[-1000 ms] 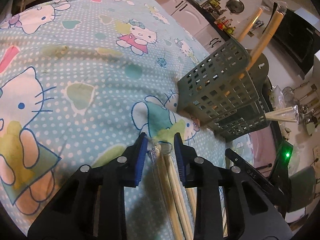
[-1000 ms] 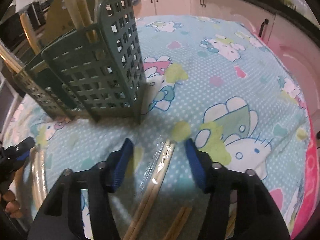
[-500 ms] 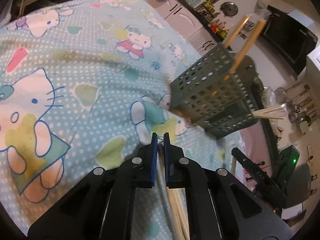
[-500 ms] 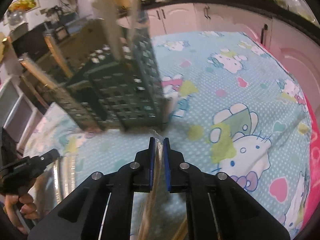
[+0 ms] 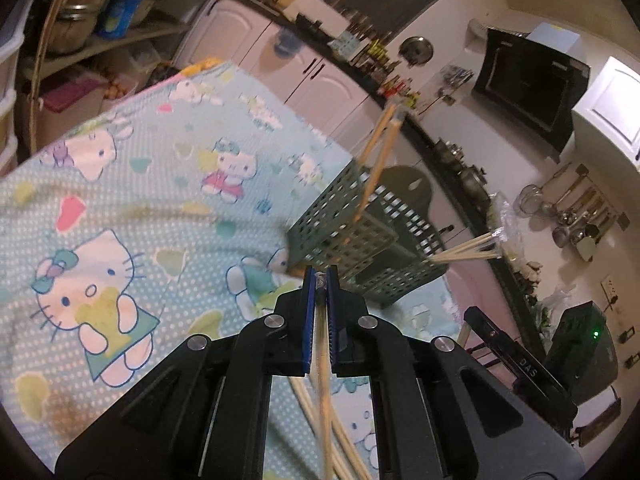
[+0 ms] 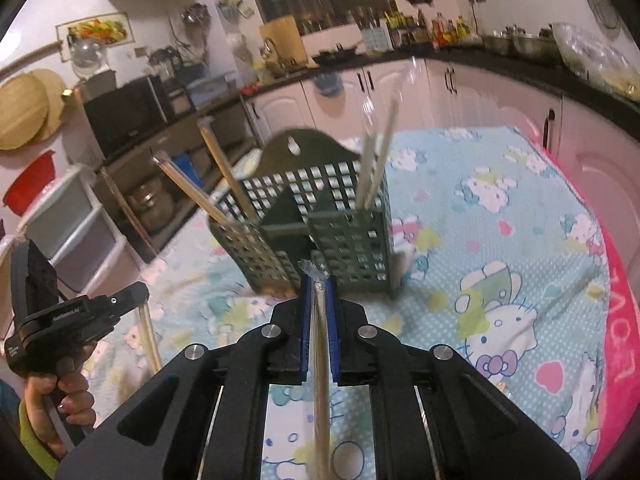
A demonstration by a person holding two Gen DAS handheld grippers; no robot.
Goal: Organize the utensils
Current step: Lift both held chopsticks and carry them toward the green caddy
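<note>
Two tools each pinch slim, plastic-wrapped wooden chopsticks: the left tool and the right tool. Ahead stands a green perforated plastic caddy on the cartoon-print cloth.

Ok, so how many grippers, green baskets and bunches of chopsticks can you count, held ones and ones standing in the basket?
Grippers: 2, the left gripper and the right gripper
Green basket: 1
Held chopstick bunches: 2, one per gripper
Standing chopstick bunches in the basket: 2
Total: 7
</note>
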